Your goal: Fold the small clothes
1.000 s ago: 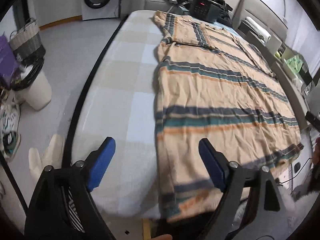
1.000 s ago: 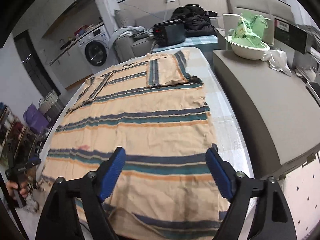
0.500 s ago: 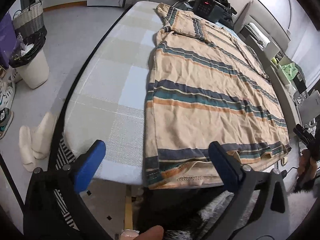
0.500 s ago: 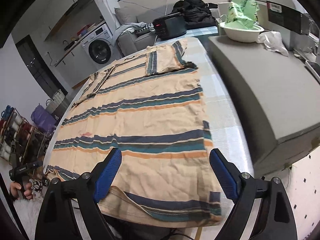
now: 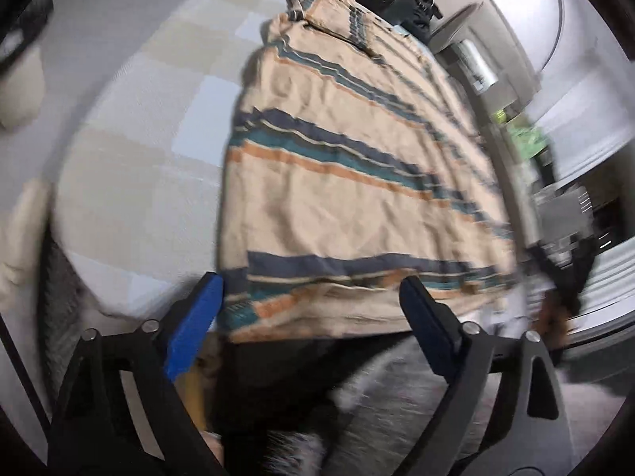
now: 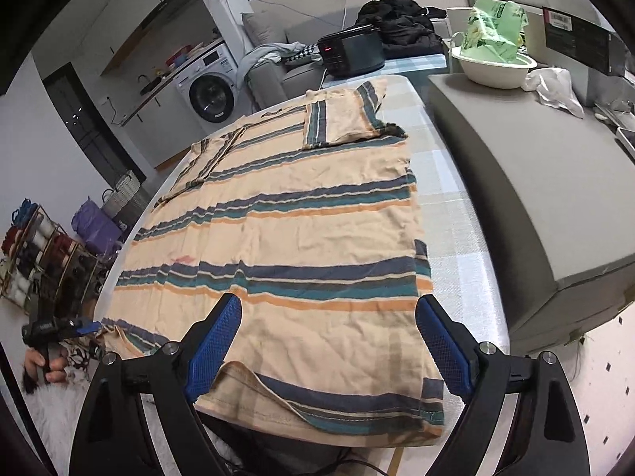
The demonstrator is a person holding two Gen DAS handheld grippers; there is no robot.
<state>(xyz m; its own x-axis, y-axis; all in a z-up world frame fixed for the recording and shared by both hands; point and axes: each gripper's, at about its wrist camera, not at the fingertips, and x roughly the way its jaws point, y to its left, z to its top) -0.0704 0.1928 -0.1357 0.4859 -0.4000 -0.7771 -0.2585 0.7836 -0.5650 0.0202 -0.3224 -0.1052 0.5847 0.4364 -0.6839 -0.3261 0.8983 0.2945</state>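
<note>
**Soft striped shirt lies flat, both grippers wide over its hem**

The left gripper (image 5: 309, 313) hangs over the near left corner of the shirt (image 5: 349, 182), jaws spread with nothing between the pads; they have just been closing a little after opening wider, and that view is blurred. The right gripper (image 6: 329, 341) hangs over the near right part of the hem, jaws also wide apart and empty, having just been opening.

The shirt (image 6: 301, 246) lies spread on the checked table (image 6: 456, 238), its hem at the near edge and partly drooping over it, its collar and a folded-in sleeve at the far end. It looks like thin, light, limp cloth: it will sag and crease wherever it is not supported, and a pinch on one layer may leave the other behind. The best holds seem to be the two hem corners, where the stitched edge gives the pads something firmer; near the right gripper the hem is already turned up, so both layers should be caught together.

It is cream-tan with bands of navy, teal and orange across it, lightly wrinkled, with a small reddish mark left of centre.
</note>
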